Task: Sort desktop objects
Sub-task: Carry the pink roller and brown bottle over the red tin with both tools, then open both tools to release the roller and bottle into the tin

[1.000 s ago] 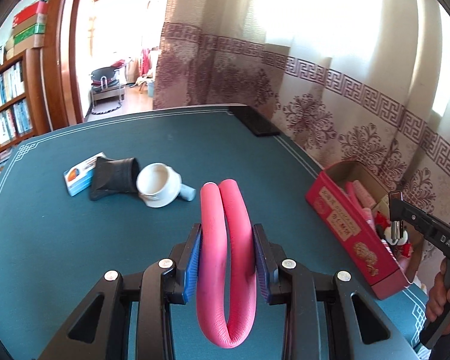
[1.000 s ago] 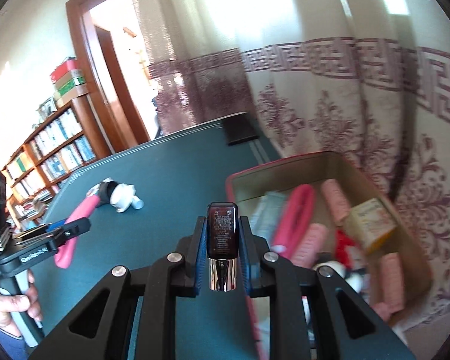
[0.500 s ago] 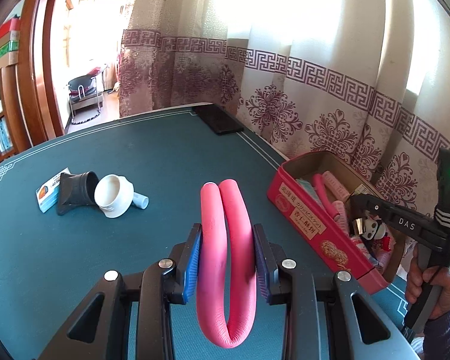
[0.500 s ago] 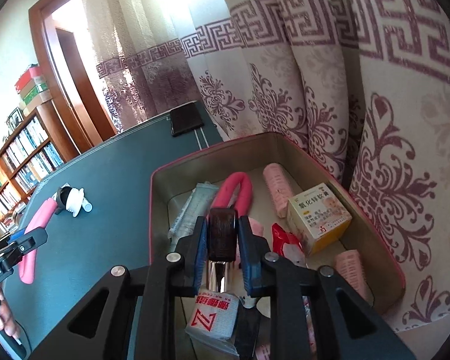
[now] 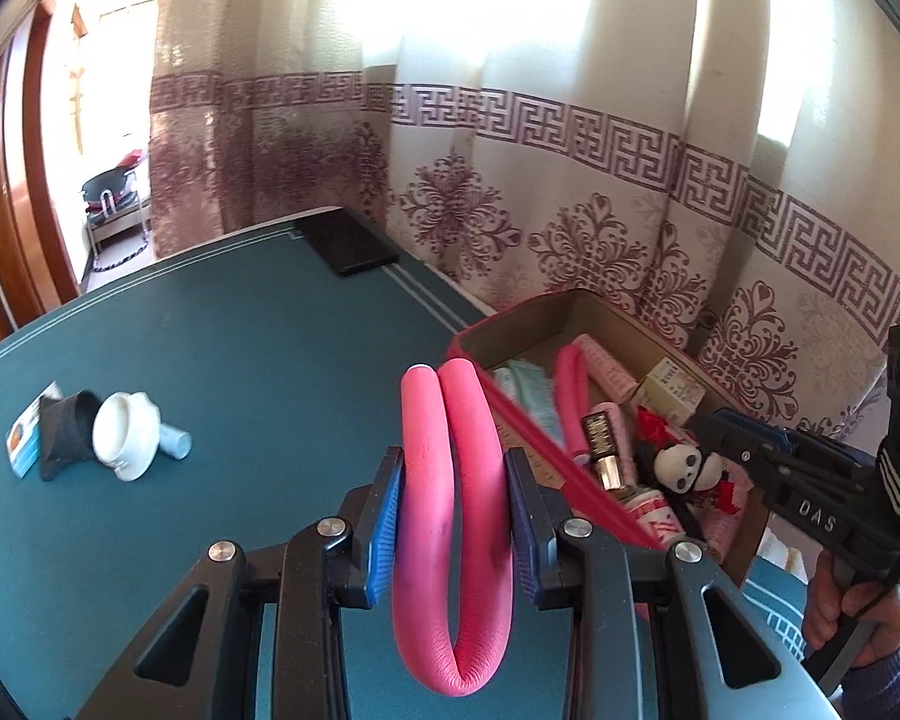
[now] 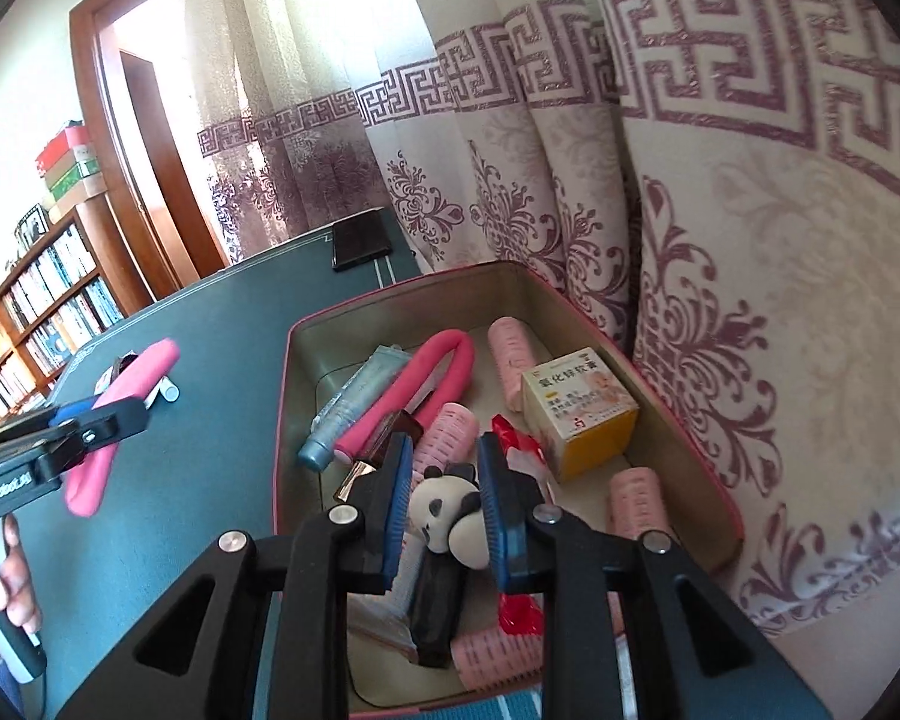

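Closest to the camera: the left gripper (image 5: 455,462) has its pads squeezed onto the pink foam roller (image 5: 450,540). It's folded into a U, bend hanging toward the camera, both ends poking out past the fingertips. It's up over the table (image 5: 240,360), just short of the red box (image 5: 510,312) at the table's right edge.

The right gripper (image 6: 444,450) hangs over the near end of the box with its jaws a little apart and nothing in them. The panda figure (image 6: 450,510) seen through the gap is lying in the box, as far as I can tell. A dark bottle with a gold end (image 6: 390,429) lies just left of that gripper's fingers.

My take on the step, which is getting the roller in:
- let the right gripper clear out first, it's sitting right on the drop zone
- cross the box's left wall high enough that the hanging bend doesn't catch the rim
- aim for the far left corner beside the other pink roller (image 6: 426,372), then open wide, since foam springs

Further off, near the table's left edge, a white cup (image 5: 126,435) and a black sleeve (image 5: 66,432) look unsorted.
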A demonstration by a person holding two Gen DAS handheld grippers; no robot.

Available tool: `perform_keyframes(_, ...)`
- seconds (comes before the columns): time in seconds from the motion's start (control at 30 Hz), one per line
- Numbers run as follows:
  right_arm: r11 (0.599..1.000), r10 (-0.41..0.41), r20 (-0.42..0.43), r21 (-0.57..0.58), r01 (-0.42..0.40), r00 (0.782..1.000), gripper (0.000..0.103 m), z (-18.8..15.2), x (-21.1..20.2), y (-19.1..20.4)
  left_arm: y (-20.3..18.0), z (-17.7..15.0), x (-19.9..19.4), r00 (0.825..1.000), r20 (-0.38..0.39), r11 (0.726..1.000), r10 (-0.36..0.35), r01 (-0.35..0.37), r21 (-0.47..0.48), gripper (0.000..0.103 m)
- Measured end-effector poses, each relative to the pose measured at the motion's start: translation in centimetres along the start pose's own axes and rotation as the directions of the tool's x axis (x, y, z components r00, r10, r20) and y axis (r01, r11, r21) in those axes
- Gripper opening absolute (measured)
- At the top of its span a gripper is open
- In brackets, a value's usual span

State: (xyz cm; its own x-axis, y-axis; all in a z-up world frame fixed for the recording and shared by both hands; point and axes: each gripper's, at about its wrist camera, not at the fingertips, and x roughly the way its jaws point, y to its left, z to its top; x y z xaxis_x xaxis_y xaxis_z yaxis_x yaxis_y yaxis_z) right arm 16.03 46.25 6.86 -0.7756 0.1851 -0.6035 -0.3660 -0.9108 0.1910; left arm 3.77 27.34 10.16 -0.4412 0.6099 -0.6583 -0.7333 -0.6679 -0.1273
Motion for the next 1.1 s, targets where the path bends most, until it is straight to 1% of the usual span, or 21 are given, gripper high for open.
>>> perform_keyframes(0.03,1.000,0.003,0.004,-0.002,-0.003,1.000,0.025,-0.1,-0.1,0.1,-0.6,0.3,0.3,1.000,0.000,1.000,-0.008,0.008,0.012,0.034)
perform_keyframes(0.1,1.000,0.009,0.010,-0.009,-0.009,1.000,0.029,-0.1,-0.3,0.2,-1.5,1.0,1.0,1.000,0.002,0.999,-0.019,0.019,0.032,0.034)
perform_keyframes(0.17,1.000,0.013,0.017,-0.011,-0.013,1.000,0.043,-0.2,-0.3,0.2,-2.5,1.7,1.6,1.000,0.002,0.998,-0.028,0.028,0.051,0.034)
perform_keyframes(0.23,1.000,0.020,0.024,-0.008,-0.020,1.000,0.051,-0.2,-0.4,0.1,-3.3,2.6,2.4,0.999,-0.001,0.997,-0.040,0.040,0.067,0.034)
perform_keyframes(0.4,1.000,0.020,0.041,-0.003,-0.020,0.999,0.052,-0.1,-0.9,-0.2,-5.1,4.4,4.5,0.998,-0.007,0.993,-0.059,0.060,0.106,0.034)
perform_keyframes(0.53,1.000,0.020,0.057,-0.006,-0.020,0.998,0.052,0.0,-1.4,-0.2,-6.1,5.8,6.5,0.998,-0.015,0.989,-0.062,0.063,0.137,0.034)
perform_keyframes(0.63,1.000,0.021,0.061,-0.007,-0.020,0.998,0.052,0.0,-1.5,-0.2,-6.6,6.5,8.2,1.000,-0.011,0.988,-0.029,0.031,0.152,0.034)
perform_keyframes(0.73,1.000,0.022,0.058,-0.007,-0.022,0.998,0.052,0.0,-1.5,-0.2,-6.8,6.9,10.0,0.999,-0.032,0.985,-0.017,0.023,0.172,0.035)
perform_keyframes(0.77,1.000,0.023,0.057,-0.006,-0.023,0.998,0.052,0.0,-1.5,-0.2,-6.8,6.8,10.4,0.999,-0.045,0.984,-0.015,0.022,0.174,0.042)
perform_keyframes(0.8,1.000,0.024,0.055,-0.007,-0.024,0.998,0.052,-0.1,-1.4,-0.2,-6.6,6.7,10.7,0.999,-0.050,0.985,-0.014,0.022,0.173,0.060)
perform_keyframes(0.83,1.000,0.028,0.054,-0.006,-0.028,0.998,0.052,-0.1,-1.4,-0.2,-6.3,6.6,10.7,0.999,-0.045,0.986,-0.009,0.017,0.167,0.067)
perform_keyframes(0.87,1.000,0.029,0.052,-0.006,-0.028,0.998,0.052,-0.1,-1.4,-0.2,-6.0,6.4,10.6,0.999,-0.034,0.987,-0.006,0.012,0.161,0.071)
perform_keyframes(1.1,0.999,0.035,0.038,-0.004,-0.034,0.999,0.054,-0.4,-0.9,0.2,-3.5,5.7,9.8,0.999,-0.045,0.995,0.014,-0.009,0.102,0.071)
